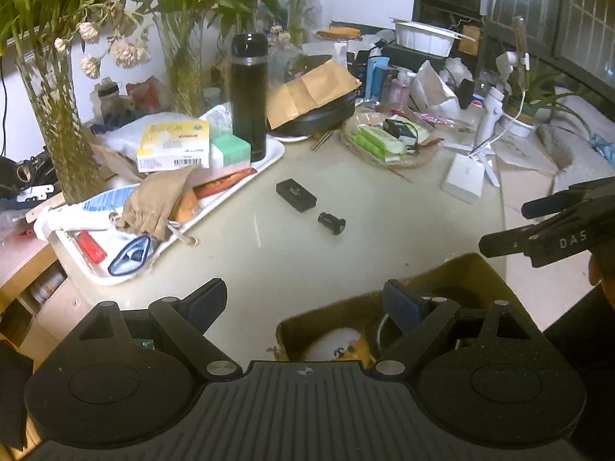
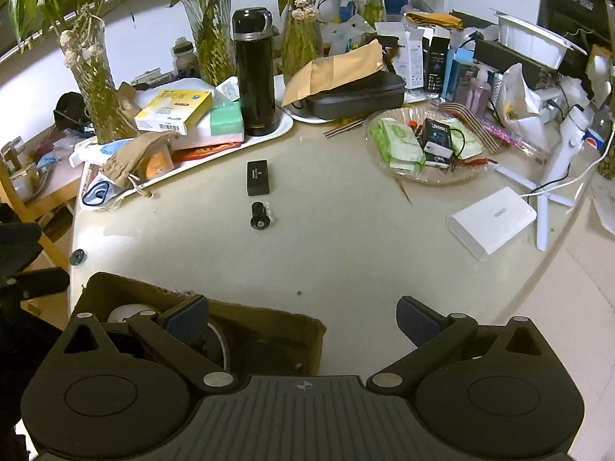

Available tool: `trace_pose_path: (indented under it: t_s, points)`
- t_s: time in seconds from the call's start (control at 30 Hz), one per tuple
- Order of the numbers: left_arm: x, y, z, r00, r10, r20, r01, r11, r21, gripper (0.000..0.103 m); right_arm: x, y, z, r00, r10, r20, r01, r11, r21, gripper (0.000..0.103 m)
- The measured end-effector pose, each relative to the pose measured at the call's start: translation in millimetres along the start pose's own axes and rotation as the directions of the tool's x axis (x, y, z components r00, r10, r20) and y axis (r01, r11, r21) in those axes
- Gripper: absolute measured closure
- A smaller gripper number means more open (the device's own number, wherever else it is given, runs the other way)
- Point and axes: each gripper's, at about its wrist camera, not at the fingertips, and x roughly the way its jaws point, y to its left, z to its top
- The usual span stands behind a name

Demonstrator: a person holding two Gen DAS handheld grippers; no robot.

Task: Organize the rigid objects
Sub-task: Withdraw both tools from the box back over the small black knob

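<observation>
Cardboard box [image 2: 269, 330] is being kept at the near tabletop [image 2: 346, 261] edge, lower left of the right wrist view, w/ its top open, presumably as the bin for loose rigid bits; a round white item w/ a cartoon face [image 1: 342, 345] is already lying inside.

Two small black pcs are being left out mid-frame, well apart from the box: a flat black block [image 2: 257, 177] and, just below it in the right wrist view, a short black cylinder [image 2: 260, 216]. Both are being judged next for collection, since nothing is crowding them.

Left hand-held gripper [image 1: 307, 303] is being held wide open & empty, its right finger over the box. Right hand-held gripper [image 2: 301, 317] is likewise being held spread wide w/ nothing gripped, its left finger above the box opening.

White tray [image 2: 284, 125] at upper left is carrying a black flask [image 2: 254, 73] & boxes, prob. sorted already.
</observation>
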Motion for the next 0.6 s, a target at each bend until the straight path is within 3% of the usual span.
trace_pose_path:
  t_s: [0.27, 0.6]
  points:
    - [10.6, 2.8, 9.7, 1.000, -0.022, -0.011, 0.022, 0.999, 0.038, 0.014, 13.1, 0.0, 8.9, 0.998, 0.049, -0.042, -0.049, 0.999, -0.007, 0.000]
    - [27.2, 17.5, 19.3, 0.999, -0.030, -0.013, 0.030, 0.999, 0.016, 0.014, 30.3, -1.9, 18.1, 0.987, 0.139, -0.080, -0.140, 0.990, -0.010, 0.000]
